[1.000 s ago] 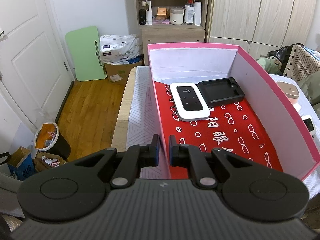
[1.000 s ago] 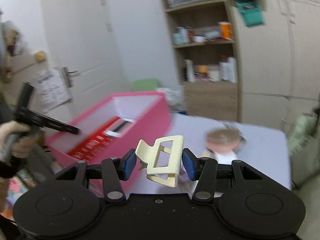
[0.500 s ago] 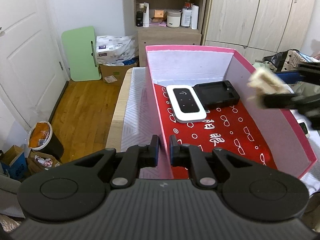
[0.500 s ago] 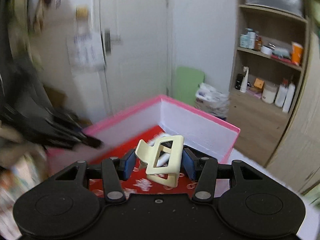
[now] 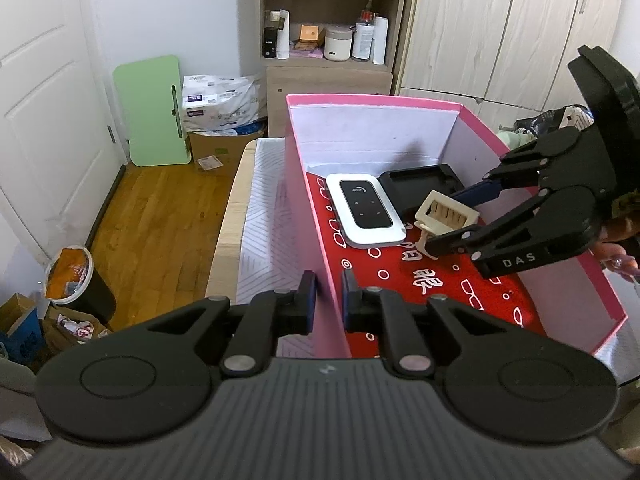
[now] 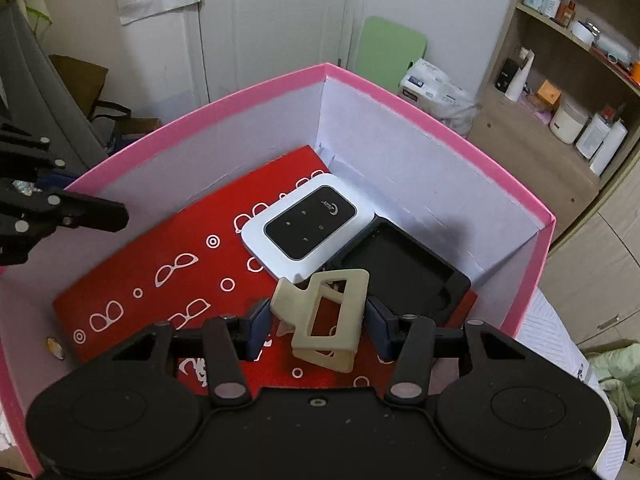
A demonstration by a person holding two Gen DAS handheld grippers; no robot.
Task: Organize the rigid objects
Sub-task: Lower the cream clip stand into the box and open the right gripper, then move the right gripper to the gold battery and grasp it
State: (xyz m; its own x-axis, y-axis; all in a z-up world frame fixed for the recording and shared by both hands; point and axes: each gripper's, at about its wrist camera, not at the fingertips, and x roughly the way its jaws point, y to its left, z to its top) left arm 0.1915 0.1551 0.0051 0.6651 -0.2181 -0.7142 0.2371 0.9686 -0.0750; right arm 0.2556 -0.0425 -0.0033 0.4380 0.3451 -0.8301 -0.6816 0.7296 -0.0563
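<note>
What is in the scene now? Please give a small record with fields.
box: pink box, open top, red patterned floor
in box: white device beside black tray, touching
left gripper: jaws straddle the box's near left wall, nearly shut on it
right gripper: inside the box, shut on cream hair clip
clip: above the red floor, near the device and tray, not yet released

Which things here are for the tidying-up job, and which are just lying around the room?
For the job:
- pink box, its wall pinched by the left gripper
- cream clip, held by the right gripper over the box
- white device, in the box
- black tray, in the box

Just lying about:
- green board
- bin
- shelf jars
</note>
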